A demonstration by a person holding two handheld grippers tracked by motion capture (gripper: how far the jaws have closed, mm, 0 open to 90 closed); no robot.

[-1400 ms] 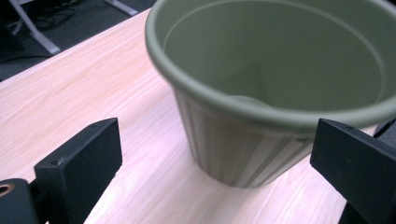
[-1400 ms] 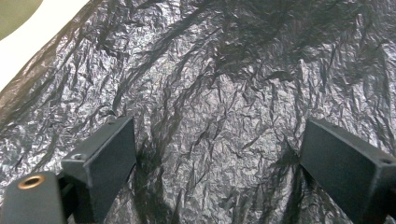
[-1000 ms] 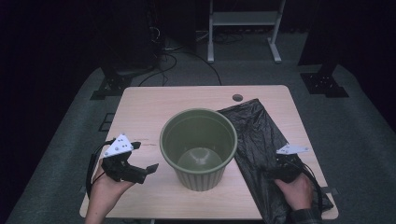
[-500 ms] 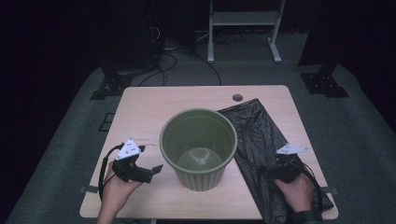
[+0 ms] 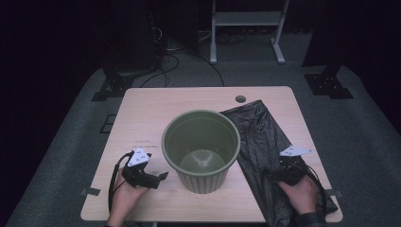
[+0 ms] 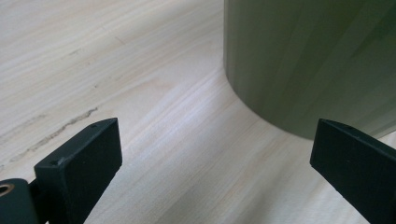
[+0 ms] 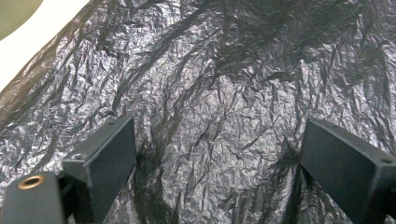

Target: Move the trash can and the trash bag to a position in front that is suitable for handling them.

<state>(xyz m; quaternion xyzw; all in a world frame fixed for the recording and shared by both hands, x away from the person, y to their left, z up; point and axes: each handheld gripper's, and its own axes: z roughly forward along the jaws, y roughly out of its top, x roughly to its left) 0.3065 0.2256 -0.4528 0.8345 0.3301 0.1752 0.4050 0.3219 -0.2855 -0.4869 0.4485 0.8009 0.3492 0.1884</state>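
A green ribbed bin (image 5: 201, 150) stands mid-worktop (image 5: 156, 106), a black bin bag (image 5: 265, 142) lying flat just right of it. The left gripper (image 5: 161, 177), jaws released, sits near the bin's base; the right gripper (image 5: 270, 176) rests on the bag, jaws spread, grasping nothing.

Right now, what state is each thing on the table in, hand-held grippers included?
Bin: upright, empty, no bag fitted.
Bag: flat on the table, crumpled, beside the bin on the right.
Left hand-held gripper: open, holding nothing, low beside the bin wall.
Right hand-held gripper: open, jaws down at the bag, nothing pinched yet.
Table: bare wood, scuffed near the left hand-held gripper.
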